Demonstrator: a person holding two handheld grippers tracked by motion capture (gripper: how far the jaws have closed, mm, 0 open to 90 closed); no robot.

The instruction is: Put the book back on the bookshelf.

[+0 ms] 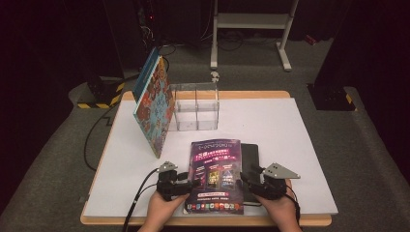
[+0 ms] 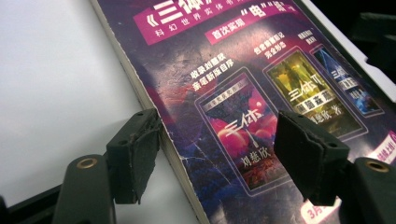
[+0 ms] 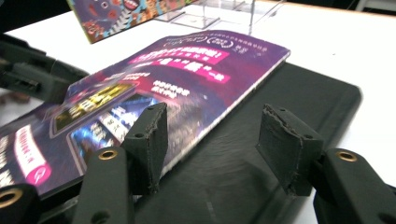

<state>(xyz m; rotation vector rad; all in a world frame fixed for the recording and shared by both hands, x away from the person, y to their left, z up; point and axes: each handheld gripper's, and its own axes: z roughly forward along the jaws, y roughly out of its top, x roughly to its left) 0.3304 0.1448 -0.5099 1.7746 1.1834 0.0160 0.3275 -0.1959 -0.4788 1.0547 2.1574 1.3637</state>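
Closest to me, at the near edge of the table (image 1: 300, 145), my two hands bracket a purple paperback (image 1: 216, 176) that lies flat, cover up, partly on top of a black book (image 1: 250, 159). Its long axis runs from the near edge away toward the far side, with the title end pointing away from me at the clear plastic organizer (image 1: 196, 106). My left gripper (image 1: 186, 186) sits at the paperback's left long edge; in the left gripper view its jaws stand apart, one pad against the page edge and the other hovering over the cover, not clamped. My right gripper (image 1: 246, 181) is at the right long edge; in the right gripper view its jaws are also spread, one by the paperback's edge, the other over the black book, gripping nothing. A patterned book (image 1: 154, 104) leans tilted against the organizer's left side.
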